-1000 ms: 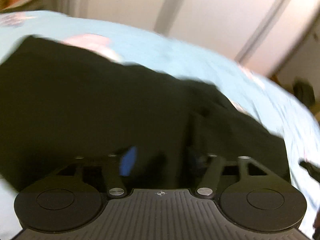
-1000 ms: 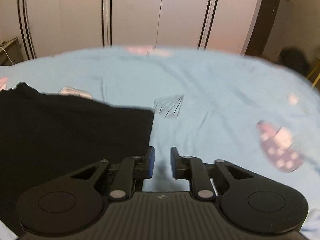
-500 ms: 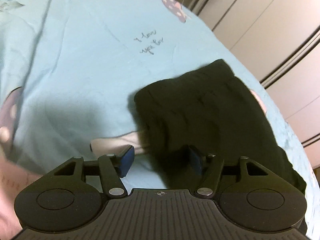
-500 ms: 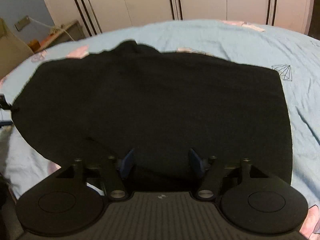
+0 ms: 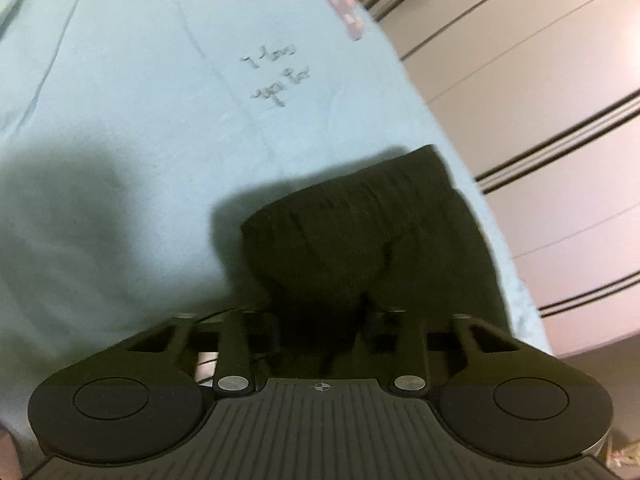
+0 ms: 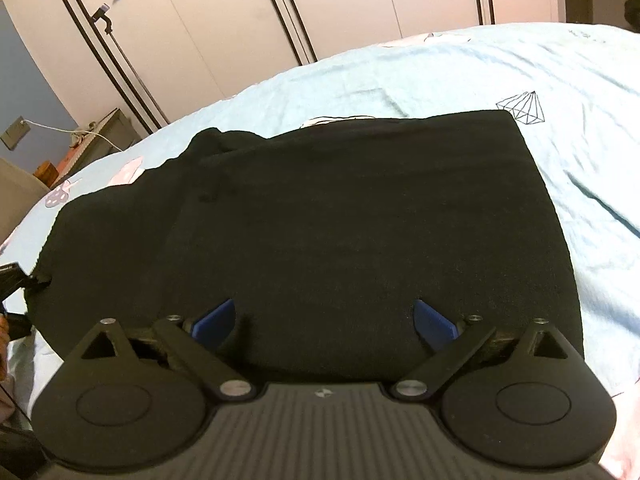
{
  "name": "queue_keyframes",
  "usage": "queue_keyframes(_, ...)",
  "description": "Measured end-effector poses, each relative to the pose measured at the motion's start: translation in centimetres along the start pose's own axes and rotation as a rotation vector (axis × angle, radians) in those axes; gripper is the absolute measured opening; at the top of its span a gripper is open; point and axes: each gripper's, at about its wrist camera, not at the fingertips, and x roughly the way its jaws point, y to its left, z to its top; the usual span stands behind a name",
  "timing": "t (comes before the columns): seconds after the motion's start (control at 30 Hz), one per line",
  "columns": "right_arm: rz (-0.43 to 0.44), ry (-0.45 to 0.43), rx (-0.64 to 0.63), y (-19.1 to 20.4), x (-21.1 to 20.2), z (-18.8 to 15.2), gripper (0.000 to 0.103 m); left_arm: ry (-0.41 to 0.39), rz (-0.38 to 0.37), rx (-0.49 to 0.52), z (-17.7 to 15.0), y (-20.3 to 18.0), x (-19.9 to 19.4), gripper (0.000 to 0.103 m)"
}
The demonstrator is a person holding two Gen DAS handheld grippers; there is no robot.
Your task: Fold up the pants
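Note:
Black pants (image 6: 340, 208) lie flat on a light blue bed sheet (image 6: 580, 120). My right gripper (image 6: 324, 320) hovers over their near edge, its jaws opening wide, with both blue pads (image 6: 212, 320) clear of the cloth. In the left wrist view the pants (image 5: 360, 240) run away toward the right, their bunched end filling the gap of my left gripper (image 5: 322, 328). Its jaws are closing on that fold and the dark cloth hides the pads. The left gripper's tip (image 6: 12, 276) also shows at the pants' left corner in the right wrist view.
White wardrobe doors (image 6: 340, 8) with dark strips stand behind the bed. A low bedside unit (image 6: 92, 140) with a white cable sits at the back left. The sheet (image 5: 120, 120) bears grey handwriting (image 5: 276, 76) and pink prints. The bed's edge falls away at the right (image 5: 532, 320).
The left gripper swung from over the pants to their end and narrowed around the cloth. The right gripper went from nearly shut over bare sheet to wide open over the pants.

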Motion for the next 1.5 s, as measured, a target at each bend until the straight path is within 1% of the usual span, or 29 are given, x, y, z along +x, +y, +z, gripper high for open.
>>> queue_keyframes(0.03, 0.003, -0.003, 0.005, -0.2, -0.3, -0.1, 0.096, -0.012, -0.021, 0.017, 0.0, -0.2, -0.4, 0.024)
queue_keyframes(0.1, 0.012, -0.006, 0.018, -0.6, -0.7, -0.3, 0.096, -0.030, -0.035, 0.050, 0.1, -1.4, -1.1, 0.023)
queue_keyframes(0.17, 0.018, -0.009, 0.027, -0.8, -0.7, -0.3, 0.096, -0.049, -0.062, 0.063, 0.3, -2.5, -1.9, 0.021)
queue_keyframes(0.33, 0.014, -0.012, 0.029, -0.8, -1.0, -0.4, 0.096, -0.106, -0.123, 0.183, 0.4, -6.0, -3.5, 0.021)
queue_keyframes(0.4, 0.016, -0.014, 0.033, -0.8, -1.1, -0.4, 0.096, -0.120, -0.120, 0.205, 0.2, -6.1, -3.3, 0.021)
queue_keyframes(0.47, 0.018, -0.016, 0.039, -0.9, -1.1, -0.4, 0.096, -0.114, -0.076, 0.196, -0.1, -5.0, -2.3, 0.023)
queue_keyframes(0.53, 0.020, -0.017, 0.040, -1.0, -1.1, -0.4, 0.097, -0.094, -0.009, 0.167, -0.6, -3.4, -1.5, 0.033)
queue_keyframes(0.57, 0.021, -0.017, 0.040, -1.0, -1.1, -0.4, 0.097, -0.080, 0.036, 0.157, -0.8, -2.5, -0.9, 0.035)
queue_keyframes(0.6, 0.021, -0.016, 0.039, -1.0, -1.1, -0.4, 0.097, -0.068, 0.056, 0.150, -1.0, -1.8, -0.4, 0.042)
queue_keyframes(0.63, 0.022, -0.015, 0.040, -1.0, -1.1, -0.4, 0.097, -0.069, 0.080, 0.144, -1.3, -1.3, -0.3, 0.052)
queue_keyframes(0.67, 0.023, -0.015, 0.041, -1.0, -1.1, -0.4, 0.098, -0.088, 0.104, 0.148, -1.5, -1.1, -0.5, 0.057)
queue_keyframes(0.7, 0.025, -0.015, 0.042, -1.0, -1.1, -0.4, 0.098, -0.115, 0.124, 0.155, -1.6, -1.1, -0.8, 0.065)
queue_keyframes(0.73, 0.026, -0.014, 0.043, -1.1, -1.1, -0.4, 0.098, -0.134, 0.129, 0.156, -1.6, -1.1, -1.0, 0.069)
queue_keyframes(0.77, 0.027, -0.014, 0.043, -1.1, -1.1, -0.4, 0.098, -0.144, 0.122, 0.146, -1.4, -1.0, -0.9, 0.070)
queue_keyframes(0.83, 0.026, -0.014, 0.041, -1.1, -1.0, -0.4, 0.098, -0.130, 0.124, 0.126, -0.9, -0.8, 0.0, 0.082)
queue_keyframes(0.9, 0.023, -0.014, 0.037, -1.0, -1.0, -0.3, 0.099, -0.117, 0.125, 0.109, -0.7, -0.6, 0.9, 0.082)
queue_keyframes(0.93, 0.021, -0.014, 0.033, -1.0, -0.9, -0.3, 0.099, -0.127, 0.123, 0.109, -0.8, -0.9, 0.9, 0.077)
queue_keyframes(0.97, 0.020, -0.014, 0.031, -1.0, -0.9, -0.3, 0.099, -0.127, 0.105, 0.111, -0.9, -1.3, 0.9, 0.064)
queue_keyframes(1.0, 0.019, -0.015, 0.031, -1.0, -0.9, -0.3, 0.099, -0.124, 0.105, 0.112, -1.0, -1.6, 0.7, 0.058)
queue_keyframes(1.03, 0.020, -0.016, 0.032, -1.0, -0.9, -0.3, 0.099, -0.135, 0.118, 0.127, -1.0, -2.1, 0.6, 0.047)
queue_keyframes(1.07, 0.022, -0.017, 0.034, -1.0, -1.0, -0.3, 0.099, -0.143, 0.117, 0.149, -1.0, -2.6, 0.3, 0.041)
queue_keyframes(1.1, 0.025, -0.019, 0.037, -1.0, -1.0, -0.3, 0.099, -0.163, 0.107, 0.168, -1.1, -3.1, -0.3, 0.034)
queue_keyframes(1.13, 0.029, -0.020, 0.041, -1.1, -1.1, -0.3, 0.099, -0.184, 0.098, 0.179, -1.3, -3.7, -1.2, 0.029)
queue_keyframes(1.2, 0.041, -0.025, 0.057, -1.3, -1.2, -0.2, 0.098, -0.222, 0.070, 0.218, -1.4, -5.3, -2.8, 0.026)
queue_keyframes(1.3, 0.068, -0.038, 0.098, -1.8, -1.6, -0.1, 0.098, -0.265, -0.013, 0.334, -2.2, -9.8, -5.7, 0.023)
queue_keyframes(1.4, 0.092, -0.059, 0.138, -2.4, -2.2, 0.0, 0.097, -0.267, -0.101, 0.481, -4.8, -15.4, -7.4, 0.023)
queue_keyframes(1.5, 0.123, -0.092, 0.168, -2.8, -3.0, 0.2, 0.097, -0.259, -0.180, 0.645, -8.8, -20.9, -7.9, 0.023)
